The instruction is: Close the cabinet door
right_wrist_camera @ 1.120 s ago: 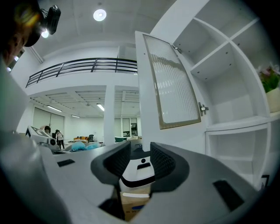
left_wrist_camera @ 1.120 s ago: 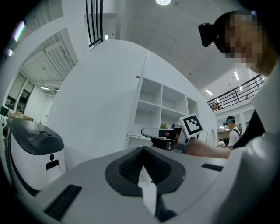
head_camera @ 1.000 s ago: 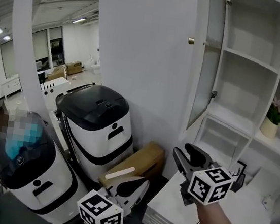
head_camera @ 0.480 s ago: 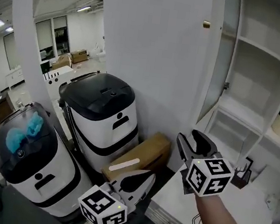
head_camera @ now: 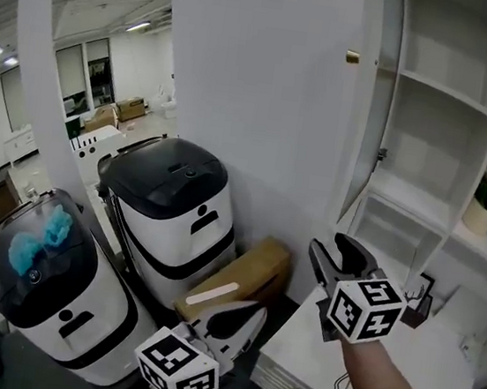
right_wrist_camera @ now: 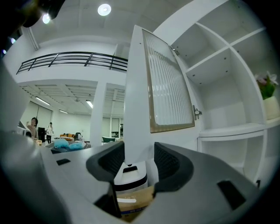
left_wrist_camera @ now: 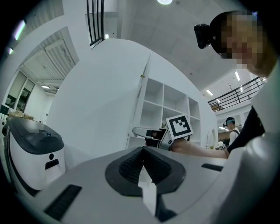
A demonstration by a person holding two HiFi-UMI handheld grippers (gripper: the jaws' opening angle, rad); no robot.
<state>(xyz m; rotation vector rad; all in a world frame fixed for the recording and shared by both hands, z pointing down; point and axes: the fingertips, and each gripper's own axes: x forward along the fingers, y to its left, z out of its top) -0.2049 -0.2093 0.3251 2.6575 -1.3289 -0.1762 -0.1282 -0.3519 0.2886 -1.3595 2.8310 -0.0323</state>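
Observation:
The white cabinet door [head_camera: 355,142] stands open, its brass knob [head_camera: 354,57] high on the outer side. In the right gripper view I see the door [right_wrist_camera: 136,87] edge-on, with a ribbed glass panel [right_wrist_camera: 170,87] and a hinge [right_wrist_camera: 197,112]. My right gripper [head_camera: 332,248] is open and held level near the door's lower part. In its own view the door's edge lines up between the jaws of the right gripper [right_wrist_camera: 138,151]; I cannot tell if it touches. My left gripper [head_camera: 250,310] hangs lower left, shut on nothing, as the left gripper [left_wrist_camera: 142,151] also shows close up.
Open white shelves [head_camera: 444,91] fill the right, with a potted flower [head_camera: 480,207]. A white counter [head_camera: 418,355] lies under my right arm. Two black-and-white machines [head_camera: 169,215] [head_camera: 44,288] and a cardboard box [head_camera: 236,282] stand on the floor to the left.
My right gripper has edged a little toward the door's lower edge, and its jaws look slightly wider. The left gripper has stayed where it was.

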